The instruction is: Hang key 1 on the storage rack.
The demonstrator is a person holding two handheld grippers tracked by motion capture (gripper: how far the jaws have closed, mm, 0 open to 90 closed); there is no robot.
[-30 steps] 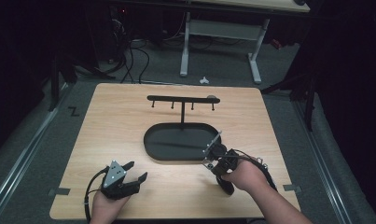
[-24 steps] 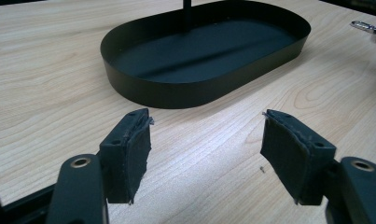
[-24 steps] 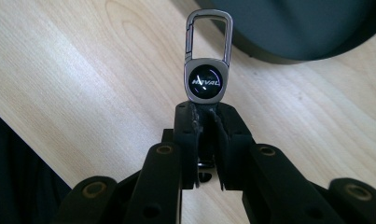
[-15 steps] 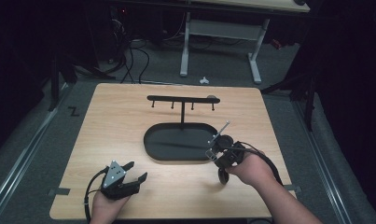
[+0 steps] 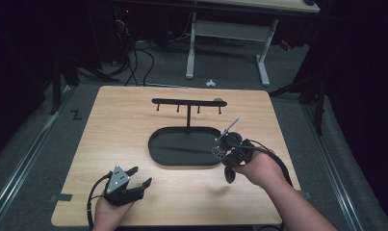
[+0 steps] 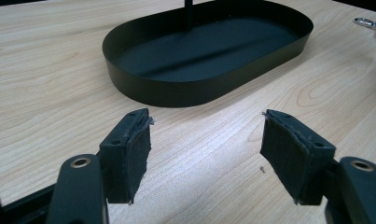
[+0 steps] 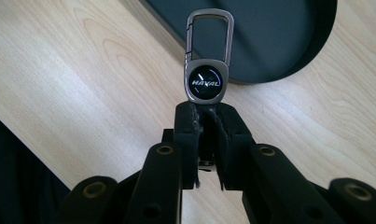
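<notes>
Now the keychain (image 7: 208,79) sits clenched between the jaws of the right gripper (image 7: 208,140), its clip pointing up and away. Since a moment ago it has risen off the table (image 5: 124,125), at the right end of the black tray (image 5: 155,149). Probably it goes next onto a hook of the rack (image 5: 187,102). Near left, the left gripper (image 6: 204,154) rests with jaws released, holding nothing.

The wooden table (image 5: 134,144) was evenly lit from above while the room around it lay nearly black. Shadows were soft. The high view was slightly grainy; both gripper views were sharp.
</notes>
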